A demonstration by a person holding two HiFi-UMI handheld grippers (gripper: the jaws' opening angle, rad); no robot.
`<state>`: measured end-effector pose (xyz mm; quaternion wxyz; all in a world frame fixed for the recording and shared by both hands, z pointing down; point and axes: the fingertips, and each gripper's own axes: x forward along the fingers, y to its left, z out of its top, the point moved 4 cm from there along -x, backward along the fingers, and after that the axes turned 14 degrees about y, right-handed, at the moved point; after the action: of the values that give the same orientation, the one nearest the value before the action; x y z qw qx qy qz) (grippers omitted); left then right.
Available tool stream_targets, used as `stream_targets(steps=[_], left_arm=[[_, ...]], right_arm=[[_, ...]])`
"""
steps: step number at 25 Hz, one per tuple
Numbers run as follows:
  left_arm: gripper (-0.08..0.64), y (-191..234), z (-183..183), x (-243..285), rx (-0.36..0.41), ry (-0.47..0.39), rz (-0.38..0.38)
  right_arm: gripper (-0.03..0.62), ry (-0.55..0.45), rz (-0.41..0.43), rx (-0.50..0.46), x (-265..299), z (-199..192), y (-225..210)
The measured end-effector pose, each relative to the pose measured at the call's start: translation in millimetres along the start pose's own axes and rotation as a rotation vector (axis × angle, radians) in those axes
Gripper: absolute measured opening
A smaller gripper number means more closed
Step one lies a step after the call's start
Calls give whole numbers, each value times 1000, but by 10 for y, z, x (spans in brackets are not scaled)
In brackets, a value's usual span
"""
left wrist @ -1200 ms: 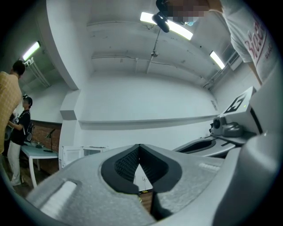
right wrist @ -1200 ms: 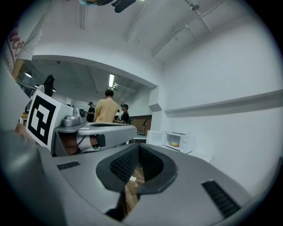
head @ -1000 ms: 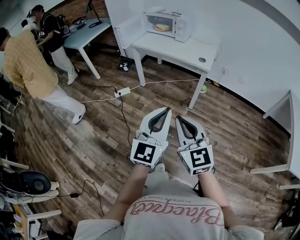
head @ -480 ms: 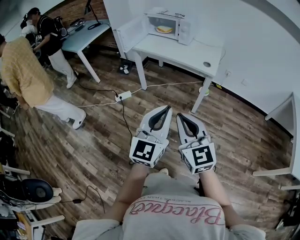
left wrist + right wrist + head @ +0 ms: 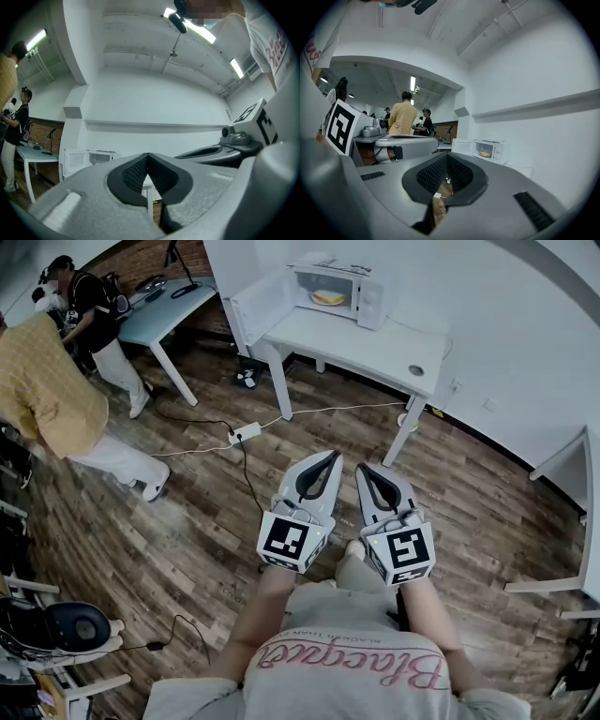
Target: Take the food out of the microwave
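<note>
Head view puts the food point(image 5: 328, 297) inside the open-doored microwave point(image 5: 360, 285), far ahead on the white table point(image 5: 375, 345). Your left gripper point(image 5: 335, 457) and right gripper point(image 5: 362, 468) are both closed and empty, side by side over the wooden floor point(image 5: 187, 521).

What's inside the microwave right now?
The microwave stands with its door open, and a flat yellowish food item lies in the cavity. Whether it sits on a plate is too small to tell; the cavity's corners are not visible.
</note>
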<state>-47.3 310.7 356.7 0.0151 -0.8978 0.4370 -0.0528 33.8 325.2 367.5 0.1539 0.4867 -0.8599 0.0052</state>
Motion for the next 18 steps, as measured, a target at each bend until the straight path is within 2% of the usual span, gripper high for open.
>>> stream_targets(steps=[9,18], left_arm=[[3,270,-36,326,-18,8,16],[3,614,-18,986,-22,29,22]], right_arm=[[9,5,3,26,380,15,-267],[9,29,30,57,941,59,-755]])
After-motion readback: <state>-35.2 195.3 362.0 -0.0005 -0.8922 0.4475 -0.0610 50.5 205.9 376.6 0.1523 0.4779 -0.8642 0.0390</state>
